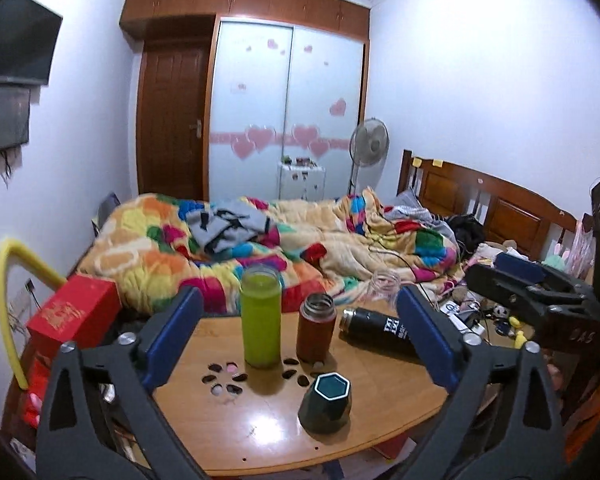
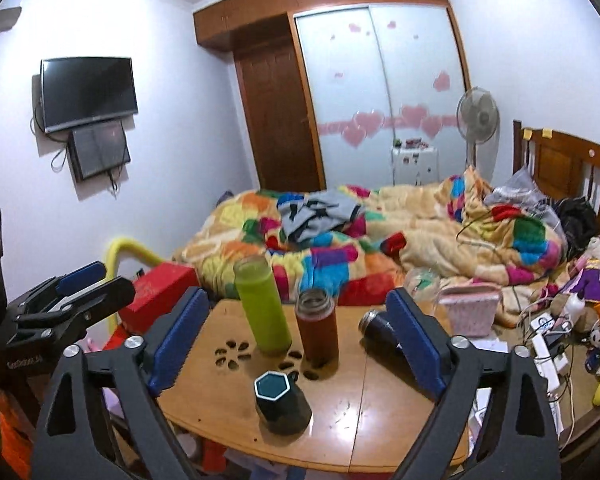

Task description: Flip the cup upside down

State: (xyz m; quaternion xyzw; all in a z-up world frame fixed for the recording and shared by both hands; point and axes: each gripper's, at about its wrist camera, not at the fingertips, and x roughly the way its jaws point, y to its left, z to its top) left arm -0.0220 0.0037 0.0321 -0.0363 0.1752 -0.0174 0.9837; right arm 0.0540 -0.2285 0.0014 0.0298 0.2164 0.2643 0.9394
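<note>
A dark green hexagonal cup (image 1: 327, 402) stands upright, mouth up, near the front of the round wooden table (image 1: 240, 432); it also shows in the right wrist view (image 2: 281, 400). My left gripper (image 1: 300, 340) is open and empty, held above and behind the cup. My right gripper (image 2: 296, 340) is open and empty too, at about the same height. Each gripper shows in the other's view: the right one (image 1: 532, 280) at the right edge, the left one (image 2: 76, 284) at the left edge.
On the table stand a tall green bottle (image 1: 260, 318) and a brown flask (image 1: 316, 328); a black flask (image 1: 376, 330) lies on its side. A red box (image 1: 72, 312) sits to the left. A pink basket (image 2: 470, 308) and a cluttered bed (image 1: 260, 248) lie behind.
</note>
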